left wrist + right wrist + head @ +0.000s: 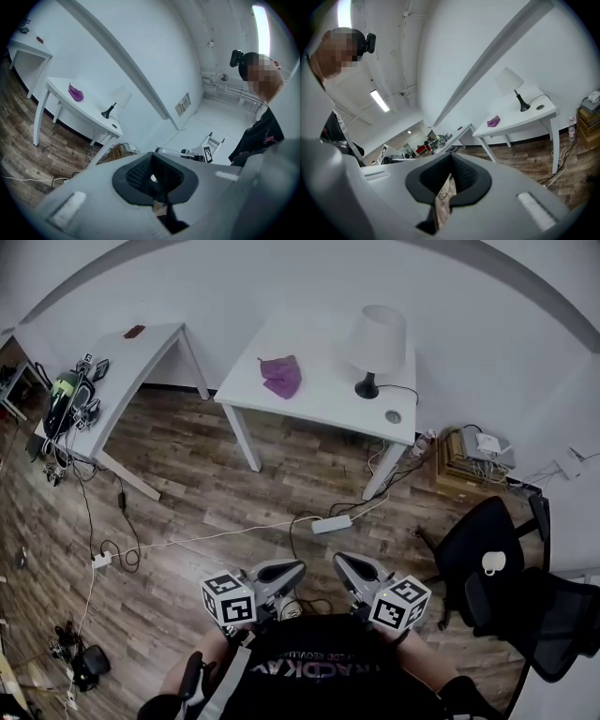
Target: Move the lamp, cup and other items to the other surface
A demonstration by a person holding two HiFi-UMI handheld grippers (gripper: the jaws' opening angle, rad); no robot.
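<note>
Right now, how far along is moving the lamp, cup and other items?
Done: apparently nothing. The lamp and purple cloth sit on the near white table; a white cup rests on the black chair. In hand: nothing; the left gripper and right gripper are shut and empty, near the person's body. Left: every item, likely to the far table.

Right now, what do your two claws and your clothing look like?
The left claw and right claw are pale grey moulded shells with black textured pads. Each carries a white cube with black square markers. The person wears a black top with pale lettering.
</note>
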